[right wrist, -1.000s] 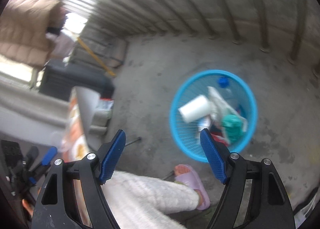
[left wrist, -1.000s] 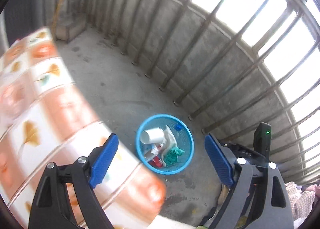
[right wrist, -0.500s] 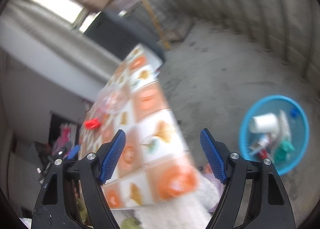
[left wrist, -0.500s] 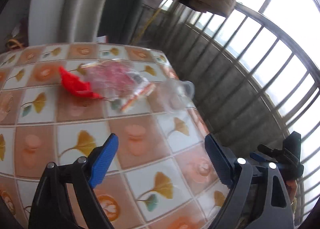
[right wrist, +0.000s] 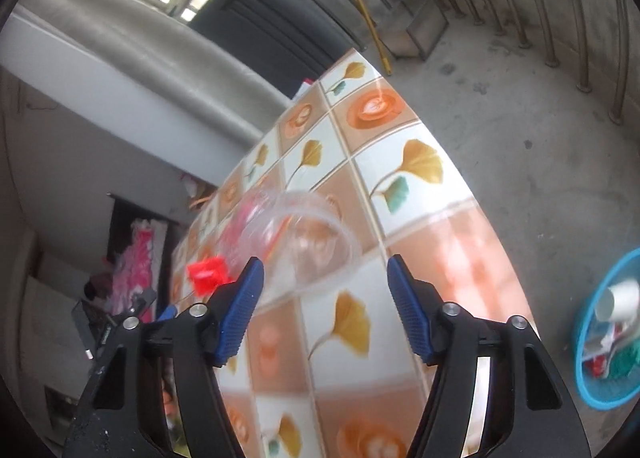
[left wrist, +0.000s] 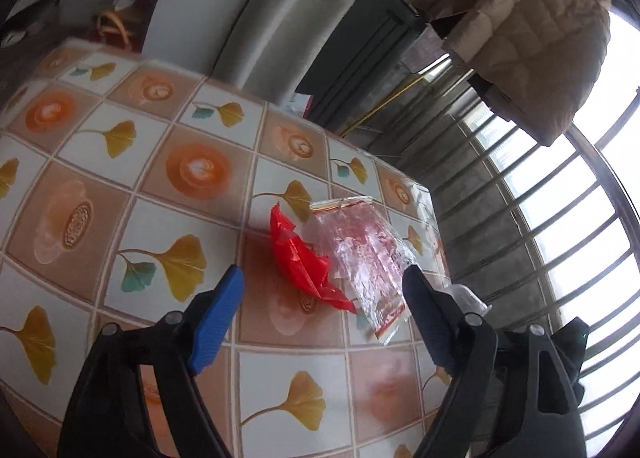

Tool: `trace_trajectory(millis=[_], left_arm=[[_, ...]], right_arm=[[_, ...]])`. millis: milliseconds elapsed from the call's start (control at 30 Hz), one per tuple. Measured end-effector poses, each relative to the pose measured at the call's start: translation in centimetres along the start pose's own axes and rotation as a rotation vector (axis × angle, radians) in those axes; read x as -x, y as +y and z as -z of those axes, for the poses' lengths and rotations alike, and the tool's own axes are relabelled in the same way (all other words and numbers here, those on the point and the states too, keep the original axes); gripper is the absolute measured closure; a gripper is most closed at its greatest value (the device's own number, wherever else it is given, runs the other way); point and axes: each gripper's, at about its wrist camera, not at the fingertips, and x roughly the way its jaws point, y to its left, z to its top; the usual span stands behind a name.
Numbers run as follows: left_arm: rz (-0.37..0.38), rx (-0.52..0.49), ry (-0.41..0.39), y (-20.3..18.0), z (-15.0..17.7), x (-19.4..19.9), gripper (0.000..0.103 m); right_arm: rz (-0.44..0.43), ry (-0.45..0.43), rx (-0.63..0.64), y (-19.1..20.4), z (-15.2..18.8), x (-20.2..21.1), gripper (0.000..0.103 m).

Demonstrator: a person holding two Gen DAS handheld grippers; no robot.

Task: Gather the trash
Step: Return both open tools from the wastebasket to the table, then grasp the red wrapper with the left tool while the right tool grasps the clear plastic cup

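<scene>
tiled table (left wrist: 120, 186) on a balcony, left gripper (left wrist: 322, 304) jaws spread wide, lined up on the red wrapper (left wrist: 298, 258) beside the clear plastic bag (left wrist: 362, 258). right gripper (right wrist: 322, 288) also gaping, empty, facing a clear cup (right wrist: 304, 234). looks like the reach step; next, ease in and pinch. blue basket (right wrist: 600, 394) waits on the floor beyond the table.

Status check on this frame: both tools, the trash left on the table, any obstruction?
Left tool open, empty, over red scrap and clear wrapper. Right tool open, facing clear cup. Nothing blocking.

Wrappers (left wrist: 320, 258), cup (right wrist: 308, 234) on table (left wrist: 120, 186)
</scene>
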Motion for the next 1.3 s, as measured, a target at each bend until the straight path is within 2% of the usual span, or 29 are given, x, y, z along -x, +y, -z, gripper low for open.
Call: trace_trajectory(millis=[133,300,367,500,633,733,967,1200,1300], left_arm=[[0.002,0.093,0.049,1.4,-0.7,-3.0,0.032],[-0.034,0.136,0.091,2.2,-1.3,-6.2,0.043],[-0.044,0.131,0.097,2.2,-1.3,-7.0,0.048],[-0.051,0.115,0.101,2.1,-1.0,-7.3,0.067],[-0.058,0.089,0.11,2.1,-0.6,-7.3,0.088],[-0.07,0.072,0.104,2.0,-0.4,-6.9,0.093],[-0.058,0.005,0.083,0.8,0.7,-4.4,0.097],[-0.065,-0.09,0.078,-1.0,3.6,-0.1,0.097],[-0.039,-0.116,0.094,-2.0,5.6,1.3,0.097]], right_arm=[[0.077,0.016,0.04,0.0,-0.8,-3.2,0.047],[0.114,-0.003,0.117,0.6,-1.1,-4.6,0.055],[0.122,0.002,0.122,0.7,-1.2,-4.9,0.064],[0.116,0.018,0.106,0.4,-1.1,-5.3,0.089],[0.092,0.019,0.092,0.3,-0.8,-5.3,0.097],[0.087,0.008,0.099,0.6,-0.5,-4.7,0.099],[0.061,0.022,0.081,0.7,0.5,-3.1,0.099],[0.009,0.051,0.059,0.6,3.2,-0.2,0.099],[-0.024,0.067,0.033,0.4,4.5,0.6,0.099]])
